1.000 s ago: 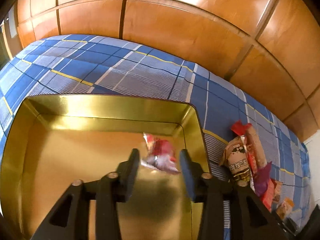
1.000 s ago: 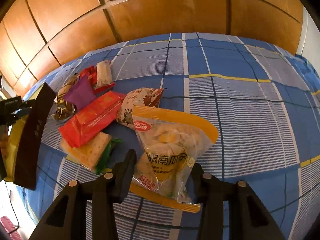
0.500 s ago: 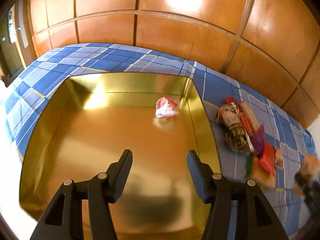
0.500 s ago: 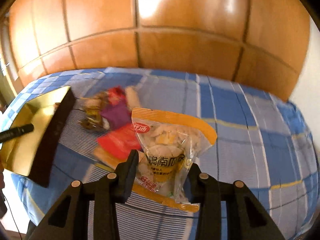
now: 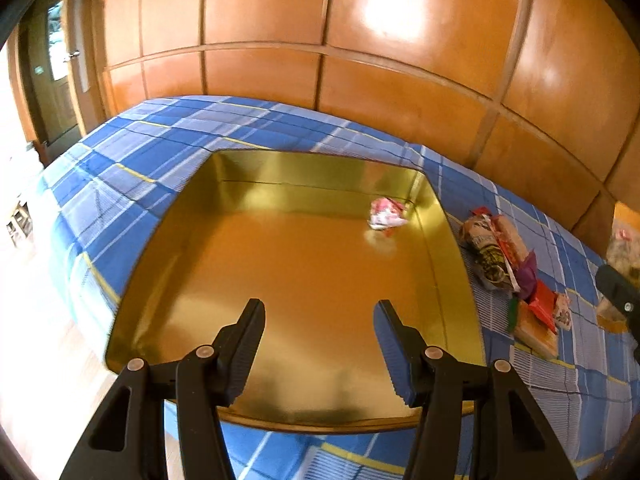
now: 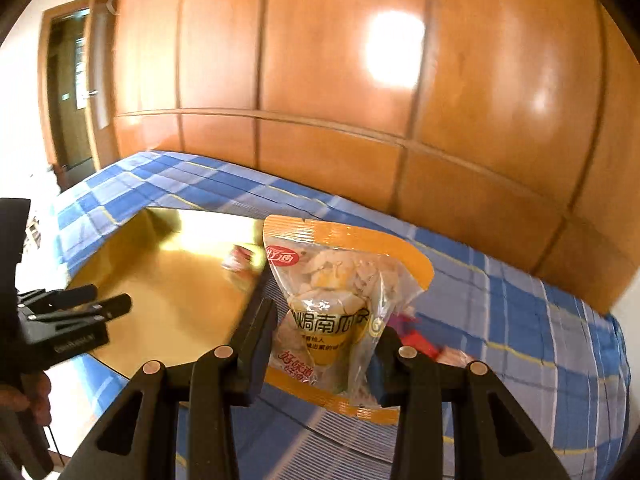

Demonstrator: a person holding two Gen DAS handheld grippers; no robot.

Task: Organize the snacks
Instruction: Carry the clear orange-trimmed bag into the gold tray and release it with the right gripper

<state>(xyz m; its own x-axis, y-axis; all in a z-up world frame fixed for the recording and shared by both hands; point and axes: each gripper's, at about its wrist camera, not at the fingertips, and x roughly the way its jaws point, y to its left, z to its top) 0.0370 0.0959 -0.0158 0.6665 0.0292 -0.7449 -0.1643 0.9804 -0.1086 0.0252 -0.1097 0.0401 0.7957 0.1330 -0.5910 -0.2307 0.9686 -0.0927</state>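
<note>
A gold tray [image 5: 434, 240] lies on the blue plaid bedcover, with one small red-and-white snack [image 5: 384, 214] near its far right corner. My left gripper [image 5: 320, 308] hangs open and empty over the tray's near part. My right gripper [image 6: 328, 320] is shut on a clear snack bag with orange edges [image 6: 340, 280], held in the air to the right of the tray [image 6: 168, 272]. The left gripper [image 6: 112, 296] shows at the left edge of the right wrist view. A pile of snack packets [image 5: 504, 264] lies on the cover to the right of the tray.
The plaid bedcover [image 5: 168, 152] runs up to a wooden panel wall [image 5: 360, 80] behind. A door [image 5: 60, 80] and pale floor are at the left, past the bed's edge. The right gripper's finger [image 5: 616, 292] shows at the right edge.
The left gripper let go of the red-and-white snack in the tray, widened and drew back. The right gripper lifted the orange-edged bag off the cover and swung it left toward the tray.
</note>
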